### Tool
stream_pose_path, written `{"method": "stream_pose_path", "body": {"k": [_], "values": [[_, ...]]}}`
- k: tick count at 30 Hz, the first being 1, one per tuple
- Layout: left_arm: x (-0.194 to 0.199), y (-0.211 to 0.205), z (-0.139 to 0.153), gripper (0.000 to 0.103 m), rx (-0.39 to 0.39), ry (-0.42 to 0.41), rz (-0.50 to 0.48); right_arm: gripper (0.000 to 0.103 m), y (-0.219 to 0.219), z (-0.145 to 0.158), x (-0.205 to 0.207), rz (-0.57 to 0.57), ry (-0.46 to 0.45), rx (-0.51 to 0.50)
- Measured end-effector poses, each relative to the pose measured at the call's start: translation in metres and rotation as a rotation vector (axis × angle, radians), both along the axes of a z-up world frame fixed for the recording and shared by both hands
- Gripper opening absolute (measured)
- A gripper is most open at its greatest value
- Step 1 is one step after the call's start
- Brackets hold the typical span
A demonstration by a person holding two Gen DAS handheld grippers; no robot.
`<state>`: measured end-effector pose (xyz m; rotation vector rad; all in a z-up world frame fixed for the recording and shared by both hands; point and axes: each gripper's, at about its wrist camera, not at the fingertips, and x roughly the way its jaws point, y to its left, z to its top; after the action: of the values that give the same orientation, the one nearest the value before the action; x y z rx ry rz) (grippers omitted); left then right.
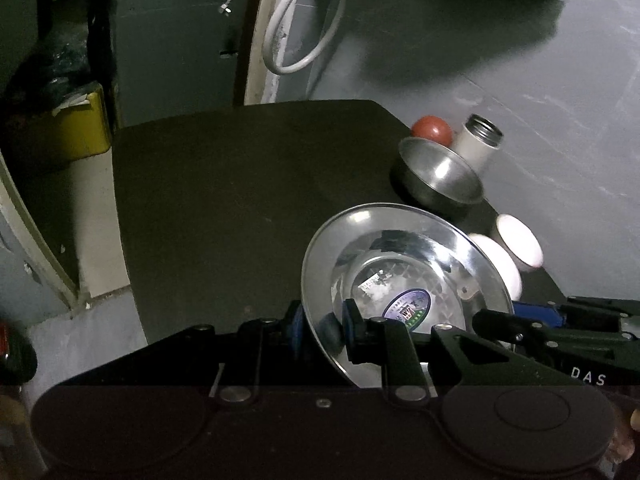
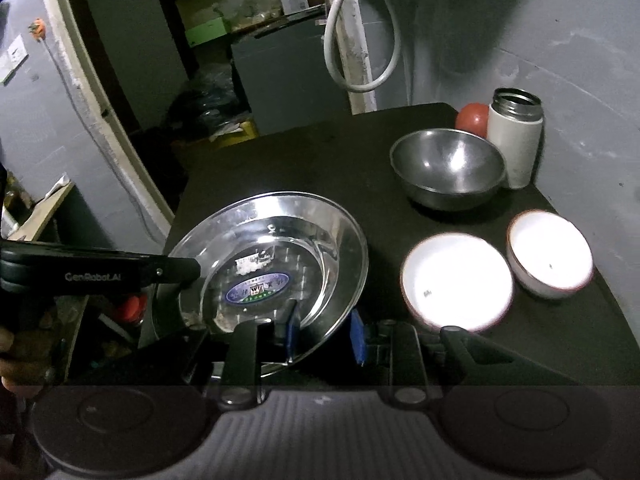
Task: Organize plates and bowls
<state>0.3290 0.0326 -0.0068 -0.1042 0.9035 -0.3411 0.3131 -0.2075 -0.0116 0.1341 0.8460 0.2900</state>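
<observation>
Steel plate (image 1: 404, 280) — both claws' grip on rim

Left gripper (image 1: 324, 330) clamped; right gripper (image 2: 326, 332) clamped.

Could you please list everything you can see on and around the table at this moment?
steel plate: one, shiny silver with a blue oval sticker, lifted at the table's near left, rim gripped from both sides
steel bowl: one, silver, far right of the table
white bowls: two, white with reddish rims, near right, side by side
flask: one, white with open metal mouth, far right corner
tomato: one, red, behind the steel bowl
table: one, dark
hose: one, white, looped on the wall
left hand-held gripper: shut on plate rim
right hand-held gripper: shut on plate rim
</observation>
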Motion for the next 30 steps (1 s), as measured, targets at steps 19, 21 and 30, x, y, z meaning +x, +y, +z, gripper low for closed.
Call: {"method": "stream_pose_path", "body": {"k": [19,21,30], "values": [[-0.091,-0.018,-0.012,0.023,0.03,0.141,0.001,0.03,-0.024,-0.008,-0.083,0.082,0.119,0.018],[-0.092,-0.02,-0.01,0.023,0.036,0.143,0.006,0.03,-0.024,-0.008,-0.084,0.089,0.121,0.019],[-0.097,-0.028,-0.011,0.024,0.07,0.164,0.006,0.031,-0.022,-0.008,-0.088,0.116,0.149,0.0]]}}
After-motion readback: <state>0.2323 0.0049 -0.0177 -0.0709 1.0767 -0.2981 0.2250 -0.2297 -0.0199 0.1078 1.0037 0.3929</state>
